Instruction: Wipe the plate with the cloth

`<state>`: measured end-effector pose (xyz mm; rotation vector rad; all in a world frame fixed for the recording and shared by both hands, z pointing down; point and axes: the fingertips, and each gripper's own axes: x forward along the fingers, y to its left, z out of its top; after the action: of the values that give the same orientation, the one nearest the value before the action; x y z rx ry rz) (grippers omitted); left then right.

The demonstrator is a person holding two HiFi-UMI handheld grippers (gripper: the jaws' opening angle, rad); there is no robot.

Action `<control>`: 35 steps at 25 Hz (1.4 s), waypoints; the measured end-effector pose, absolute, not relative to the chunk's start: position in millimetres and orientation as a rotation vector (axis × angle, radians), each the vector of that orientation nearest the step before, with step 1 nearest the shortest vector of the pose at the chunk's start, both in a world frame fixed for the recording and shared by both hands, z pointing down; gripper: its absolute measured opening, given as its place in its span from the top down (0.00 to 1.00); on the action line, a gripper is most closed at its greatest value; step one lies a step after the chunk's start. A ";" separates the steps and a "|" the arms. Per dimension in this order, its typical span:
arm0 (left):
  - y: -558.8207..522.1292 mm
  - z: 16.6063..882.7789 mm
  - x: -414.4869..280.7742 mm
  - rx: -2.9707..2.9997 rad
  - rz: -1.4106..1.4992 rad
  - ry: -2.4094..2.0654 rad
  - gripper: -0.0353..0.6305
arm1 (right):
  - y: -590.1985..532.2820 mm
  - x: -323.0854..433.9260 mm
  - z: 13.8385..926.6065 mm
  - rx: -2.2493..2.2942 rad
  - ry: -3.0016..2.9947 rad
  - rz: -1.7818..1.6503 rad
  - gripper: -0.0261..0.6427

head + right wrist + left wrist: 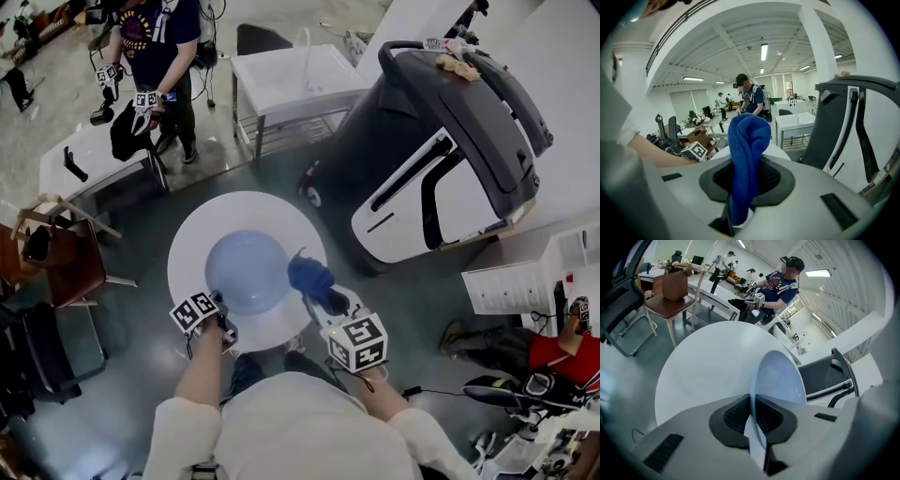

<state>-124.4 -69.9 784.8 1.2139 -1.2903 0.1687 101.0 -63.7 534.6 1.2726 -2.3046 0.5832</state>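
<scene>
Mid-frame at the round white surface [192, 234], the left gripper's [223, 311] jaws pinched the stiff, slick, breakable plate [248, 270] by its rim, while the right gripper's [322, 298] jaws clamped the soft, limp cloth [309, 277].

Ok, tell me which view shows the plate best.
The head view: the whole pale blue plate shows face-on over the round white table, the left tongs on its near rim. The left gripper view sees it edge-on, clamped between the jaws. The right gripper view shows the blue cloth in its jaws but no plate.
</scene>
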 end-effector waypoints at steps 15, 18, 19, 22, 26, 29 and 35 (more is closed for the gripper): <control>-71.1 796.4 -106.6 1.158 0.253 -1.288 0.88 | -73.6 112.6 539.2 1.240 -2.314 0.601 0.83; -73.6 794.3 -109.2 1.176 0.246 -1.285 0.88 | -73.9 106.9 539.4 1.232 -2.319 0.600 0.83; -74.1 793.3 -110.0 1.181 0.238 -1.283 0.88 | -73.8 105.1 539.3 1.229 -2.321 0.600 0.83; -72.1 790.9 -115.2 1.197 0.210 -1.263 0.88 | -70.8 95.8 539.5 1.224 -2.327 0.600 0.83; -68.4 786.2 -117.4 1.205 0.198 -1.252 0.88 | -71.5 92.1 537.7 1.213 -2.337 0.596 0.83; -66.5 781.5 -118.9 1.212 0.206 -1.267 0.88 | -73.9 92.0 536.1 1.202 -2.350 0.594 0.83; -58.2 772.0 -135.9 1.260 0.219 -1.292 0.85 | -69.9 78.1 534.5 1.193 -2.373 0.576 0.83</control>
<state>-135.9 -58.2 772.0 1.2600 -1.2919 0.2193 78.1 -69.9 534.5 1.1927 -2.3726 0.5755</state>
